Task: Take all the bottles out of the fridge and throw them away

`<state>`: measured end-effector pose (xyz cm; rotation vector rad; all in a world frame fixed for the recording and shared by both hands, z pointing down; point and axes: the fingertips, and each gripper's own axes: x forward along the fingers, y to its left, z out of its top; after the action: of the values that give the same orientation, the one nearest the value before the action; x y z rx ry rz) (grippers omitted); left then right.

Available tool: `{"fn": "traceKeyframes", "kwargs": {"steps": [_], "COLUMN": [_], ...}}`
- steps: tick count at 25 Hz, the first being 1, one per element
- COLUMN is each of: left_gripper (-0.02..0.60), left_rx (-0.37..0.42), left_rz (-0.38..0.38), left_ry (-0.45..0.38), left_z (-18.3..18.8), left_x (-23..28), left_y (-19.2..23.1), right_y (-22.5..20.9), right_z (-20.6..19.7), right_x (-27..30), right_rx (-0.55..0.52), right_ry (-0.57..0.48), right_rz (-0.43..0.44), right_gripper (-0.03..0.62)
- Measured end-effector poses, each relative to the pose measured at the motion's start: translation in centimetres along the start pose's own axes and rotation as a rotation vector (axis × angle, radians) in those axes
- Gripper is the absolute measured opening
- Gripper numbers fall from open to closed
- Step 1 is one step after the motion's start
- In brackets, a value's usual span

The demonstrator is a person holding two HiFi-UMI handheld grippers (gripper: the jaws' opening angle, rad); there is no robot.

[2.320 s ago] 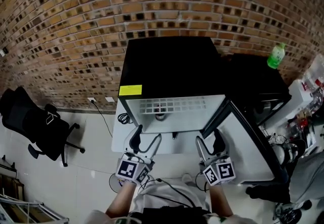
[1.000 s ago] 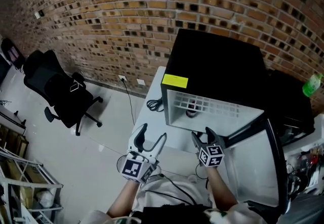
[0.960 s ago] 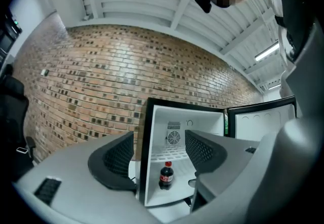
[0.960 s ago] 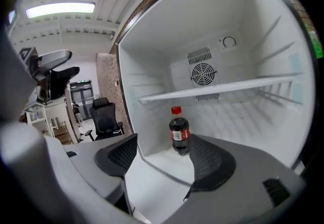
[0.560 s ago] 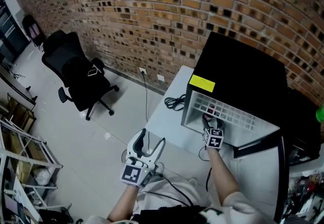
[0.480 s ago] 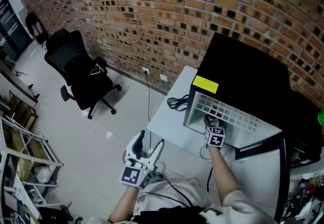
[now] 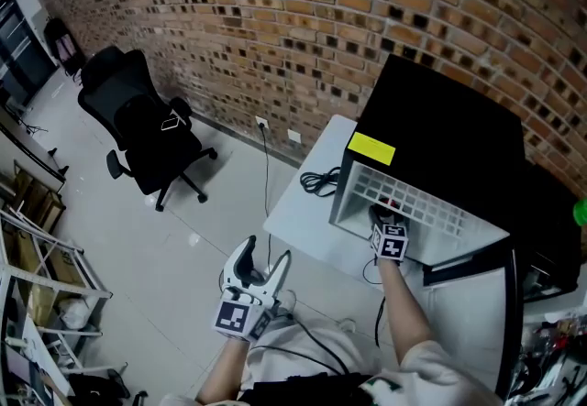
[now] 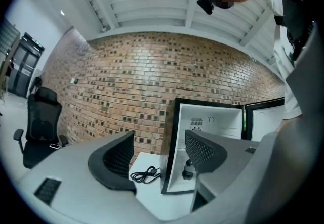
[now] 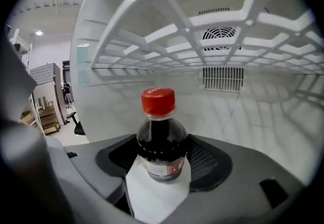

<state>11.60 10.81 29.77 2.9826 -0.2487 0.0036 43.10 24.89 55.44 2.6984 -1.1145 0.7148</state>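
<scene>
- Right gripper (image 9: pixel 163 149): jaws pinch the cola bottle (image 9: pixel 161 139), with a pad on each flank of its lower body. The bottle stands upright between them on the fridge floor (image 9: pixel 263 117).
- Risk: the body is round and smooth. A light pinch could let it twist or slide out. The hold sits low, so the top may tip on withdrawal.
- Just above the jaws: wire shelf (image 9: pixel 202 41). If lifted too high, the red cap (image 9: pixel 157 102) strikes it. Judgement: draw straight back.
- Left gripper (image 8: pixel 158 149): jaws spread, nothing between them, well clear of the fridge (image 8: pixel 207 142).
- Ahead of it: cable (image 8: pixel 147 174) on the white table, a possible snag on a swing past.
- No bin is visible, so the drop point is unknown.
</scene>
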Motion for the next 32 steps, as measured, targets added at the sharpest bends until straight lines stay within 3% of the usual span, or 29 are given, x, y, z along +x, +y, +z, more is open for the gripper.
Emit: {"fn": "traceKeyframes", "kwargs": {"steps": [9, 19, 26, 32], "left_gripper": [0.304, 0.304, 0.304, 0.304], "left_rx": [0.005, 0.036, 0.039, -0.003], "left_rz": [-0.152, -0.268, -0.220, -0.089], "left_ry": [0.038, 0.039, 0.034, 0.050], "left_z": [-1.5, -4.4, -4.7, -4.5], "left_x": [3.2, 6.6, 6.4, 3.9], "left_y": [-3.6, -5.9, -4.2, 0.3], "right_y": [1.7, 2.5, 6.5, 14.0], "right_z": [-4.1, 0.2, 5.5, 5.4], "right_x": [-12.1, -25.7, -26.7, -21.8], "right_rx": [0.041, 0.058, -0.034, -0.129], "right_ry": [-0.018, -0.107, -0.192, -0.126], "right_rz": [0.044, 0.055, 0.184, 0.427], "right_gripper": [0.322, 0.322, 0.324, 0.324]}}
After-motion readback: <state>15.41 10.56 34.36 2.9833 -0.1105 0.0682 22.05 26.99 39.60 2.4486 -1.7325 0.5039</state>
